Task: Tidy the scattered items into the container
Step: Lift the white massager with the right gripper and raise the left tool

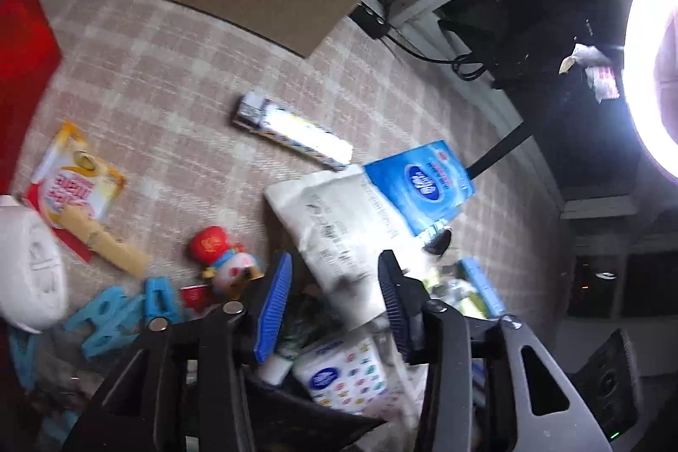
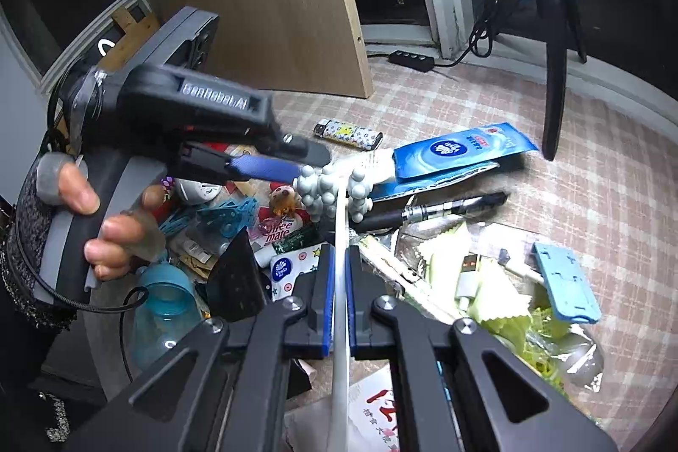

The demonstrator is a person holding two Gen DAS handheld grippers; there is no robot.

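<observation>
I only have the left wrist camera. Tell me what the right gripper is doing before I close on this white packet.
Observer: The right gripper is shut on a thin white sheet, which that camera sees edge-on.
Operator: Report who is holding my gripper.
Observer: A hand is wrapped around the handle of the left gripper, fingers curled at the front.
Operator: Name what sits under that hand.
Observer: A see-through blue bottle, next to the black container.
</observation>
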